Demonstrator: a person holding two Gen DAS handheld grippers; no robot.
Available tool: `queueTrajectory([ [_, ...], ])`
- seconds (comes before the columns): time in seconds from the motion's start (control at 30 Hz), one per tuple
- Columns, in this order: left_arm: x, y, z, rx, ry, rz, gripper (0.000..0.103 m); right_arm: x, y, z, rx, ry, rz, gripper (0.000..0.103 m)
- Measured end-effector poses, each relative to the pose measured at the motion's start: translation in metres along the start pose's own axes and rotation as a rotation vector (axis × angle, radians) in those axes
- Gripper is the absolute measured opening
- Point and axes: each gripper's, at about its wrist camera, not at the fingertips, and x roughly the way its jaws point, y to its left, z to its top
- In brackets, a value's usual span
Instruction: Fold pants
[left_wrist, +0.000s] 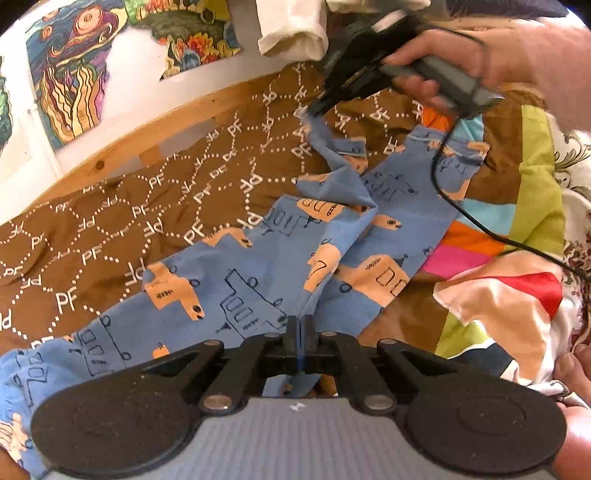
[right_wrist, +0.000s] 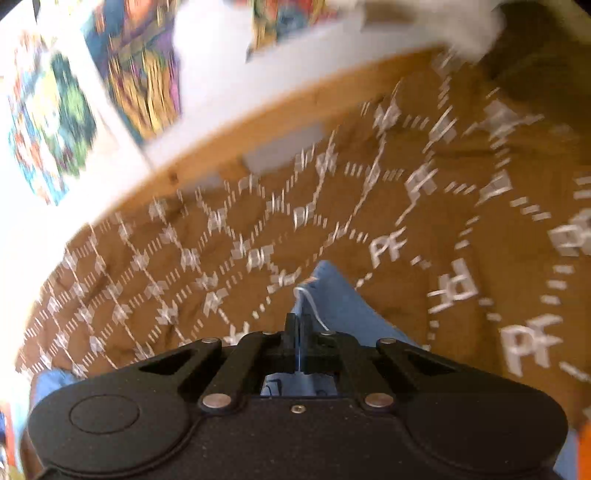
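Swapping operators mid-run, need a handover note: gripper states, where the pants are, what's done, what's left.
Left gripper: shut on the blue cotton pants with orange and outlined vehicle prints, near one end.
Right gripper: shut on a blue fabric edge of the same pants; in the left wrist view it is raised over the far end, lifting that corner.
Pants: stretched, creased, across the brown bedspread with white PF lettering, partly over a multicoloured patchwork quilt.
Done: both ends gripped.
Left: no finished fold visible yet; bring the ends together, lay flat, release.
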Motion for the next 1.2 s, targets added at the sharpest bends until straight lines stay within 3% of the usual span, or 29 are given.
queueTrajectory([
  [0.1,-0.007,0.007,0.001,-0.011,-0.006,-0.018,0.0,-0.07,-0.008,-0.021,0.096,-0.17,0.007,0.0],
  [0.17,-0.009,0.012,0.0,-0.019,0.002,-0.035,0.0,-0.117,-0.015,-0.045,0.166,-0.239,-0.043,0.0],
  [0.27,-0.006,0.017,-0.005,0.0,0.022,-0.096,0.0,-0.158,-0.027,-0.085,0.21,-0.227,-0.147,0.0],
  [0.4,0.001,0.016,-0.007,0.056,0.066,-0.192,0.006,-0.166,-0.058,-0.136,0.339,-0.148,-0.238,0.0],
  [0.43,0.001,0.018,-0.005,0.05,0.072,-0.213,0.011,-0.164,-0.064,-0.146,0.369,-0.135,-0.246,0.0],
  [0.53,0.003,0.034,0.01,-0.004,0.069,-0.294,0.051,-0.162,-0.065,-0.163,0.37,-0.125,-0.249,0.019],
  [0.63,0.019,0.052,0.043,-0.083,0.037,-0.352,0.059,-0.161,-0.061,-0.167,0.344,-0.134,-0.212,0.043],
  [0.8,0.09,0.053,0.122,-0.16,0.002,-0.476,0.071,-0.168,-0.068,-0.164,0.368,-0.175,-0.184,0.051],
  [0.87,0.126,0.044,0.155,-0.214,0.017,-0.501,0.09,-0.168,-0.07,-0.158,0.37,-0.199,-0.18,0.052],
  [1.03,0.203,0.017,0.211,-0.323,0.101,-0.644,0.09,-0.163,-0.082,-0.146,0.375,-0.189,-0.151,0.053],
  [1.2,0.242,-0.007,0.232,-0.222,0.222,-0.75,0.069,-0.16,-0.093,-0.147,0.432,-0.167,-0.14,0.051],
])
